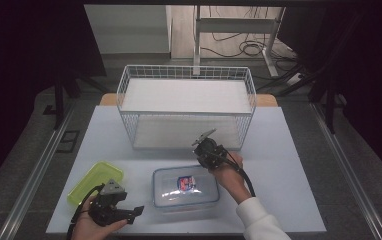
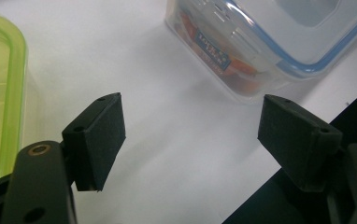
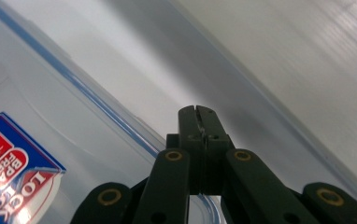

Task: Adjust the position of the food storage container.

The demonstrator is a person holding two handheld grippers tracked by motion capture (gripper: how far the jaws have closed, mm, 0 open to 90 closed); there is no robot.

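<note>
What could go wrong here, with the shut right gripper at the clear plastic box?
1. The right gripper, jaws shut, sits at the far edge of the clear plastic box with the blue-rimmed lid; a push may slide it.
2. The open left gripper is near the table's front edge, between this box and the green plastic container; it may bump either.

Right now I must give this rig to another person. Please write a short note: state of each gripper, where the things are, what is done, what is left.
Left gripper: open, holds nothing, low over the table between the green container and the clear lidded box.
Right gripper: shut, holds nothing, over the far right corner of the clear lidded box.
Things: the clear box with a blue seal and a label lies near the front middle of the table; the green container is to its left; the white wire basket stands behind them.
Done: nothing is gripped or placed in the basket.
Left: probably to grasp the clear box; the goal I cannot tell.
</note>
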